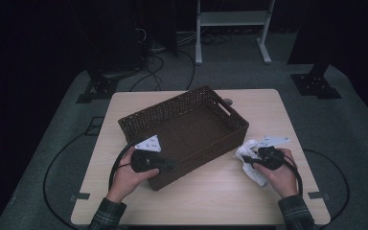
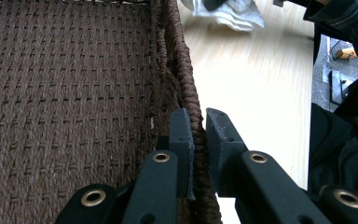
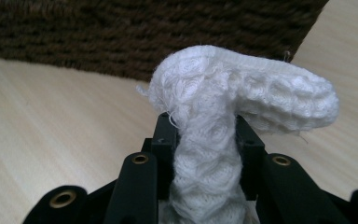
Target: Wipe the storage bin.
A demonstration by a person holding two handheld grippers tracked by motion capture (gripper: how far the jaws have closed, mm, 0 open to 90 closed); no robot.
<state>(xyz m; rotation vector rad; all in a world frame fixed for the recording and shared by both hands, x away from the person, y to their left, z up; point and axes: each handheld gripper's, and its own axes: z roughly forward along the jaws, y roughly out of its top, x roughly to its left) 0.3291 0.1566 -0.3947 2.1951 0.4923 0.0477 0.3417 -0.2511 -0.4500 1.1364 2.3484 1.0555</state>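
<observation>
Pinching basket [image 1: 182, 129] rim, left gripper [image 2: 198, 128] level, right gripper [image 3: 205, 140] clamping white cloth [image 3: 242, 98] above table [image 1: 211, 191].

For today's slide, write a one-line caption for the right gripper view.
Right gripper pinches a white cloth between its fingers, above the table beside the basket.

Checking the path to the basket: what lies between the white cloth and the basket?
Bare tabletop, nothing else, between the cloth and the basket, seen in the right gripper view.
</observation>
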